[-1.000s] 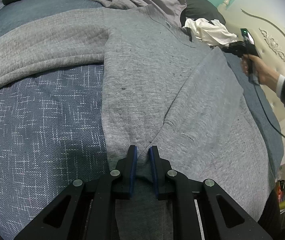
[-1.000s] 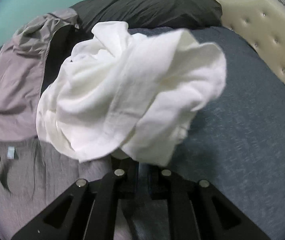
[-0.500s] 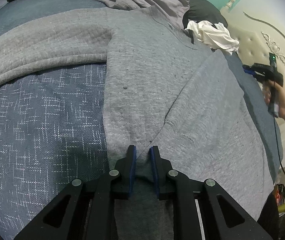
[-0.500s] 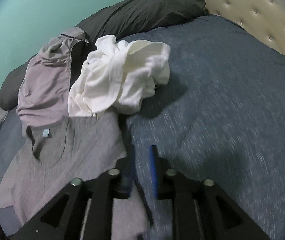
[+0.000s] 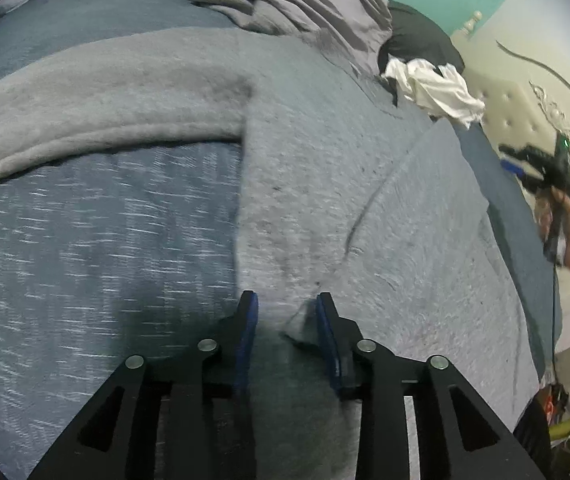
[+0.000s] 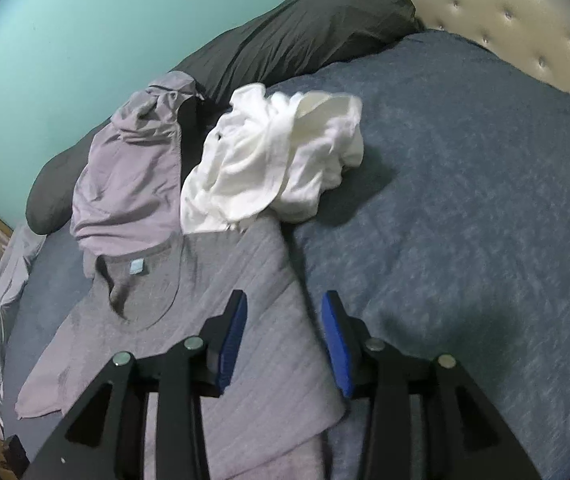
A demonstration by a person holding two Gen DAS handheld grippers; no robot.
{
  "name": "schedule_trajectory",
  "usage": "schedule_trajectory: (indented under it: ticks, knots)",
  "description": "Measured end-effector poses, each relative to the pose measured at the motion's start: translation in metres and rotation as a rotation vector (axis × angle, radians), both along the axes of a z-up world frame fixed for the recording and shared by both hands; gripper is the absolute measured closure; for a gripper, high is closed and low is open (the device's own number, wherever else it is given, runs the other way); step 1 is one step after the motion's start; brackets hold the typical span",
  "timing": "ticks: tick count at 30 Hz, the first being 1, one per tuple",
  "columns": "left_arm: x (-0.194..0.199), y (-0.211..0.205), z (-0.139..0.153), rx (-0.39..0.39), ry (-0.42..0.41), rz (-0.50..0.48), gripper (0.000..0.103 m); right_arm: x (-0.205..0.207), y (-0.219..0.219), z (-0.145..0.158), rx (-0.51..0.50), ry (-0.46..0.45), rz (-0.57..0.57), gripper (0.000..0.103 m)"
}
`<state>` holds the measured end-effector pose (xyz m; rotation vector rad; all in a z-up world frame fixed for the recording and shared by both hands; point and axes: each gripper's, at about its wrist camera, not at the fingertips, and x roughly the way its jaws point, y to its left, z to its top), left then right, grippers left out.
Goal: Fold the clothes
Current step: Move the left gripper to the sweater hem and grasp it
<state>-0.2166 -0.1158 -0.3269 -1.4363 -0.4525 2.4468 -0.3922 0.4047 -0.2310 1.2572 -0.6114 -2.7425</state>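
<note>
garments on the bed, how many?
3: grey knit sweater spread in front, lilac-grey shirt bunched past its collar, crumpled white garment beside that. More may be hidden.

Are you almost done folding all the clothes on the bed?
Not yet. The grey sweater has one sleeve folded across it; the other still lies spread out. Both grippers, left and right, are opening, holding nothing. The white shirt and lilac top lie crumpled.
</note>
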Motion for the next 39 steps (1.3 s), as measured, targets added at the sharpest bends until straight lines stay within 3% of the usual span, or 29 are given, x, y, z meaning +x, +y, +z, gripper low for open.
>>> schedule_trajectory:
  ticks: [16,23,39]
  knots:
    - [0.056,-0.102,0.015,-0.01,0.017,0.292,0.055,0.095,-0.043,-0.026,-0.181,0.033,0.057,0.061]
    - [0.059,-0.159,0.022,-0.098,0.01,0.417,0.054,0.12,-0.068,-0.025,-0.212,0.066,0.063,0.06]
    - [0.078,-0.317,0.027,-0.004,0.003,0.763,0.054,0.139,-0.112,-0.043,-0.218,0.042,0.169,0.06]
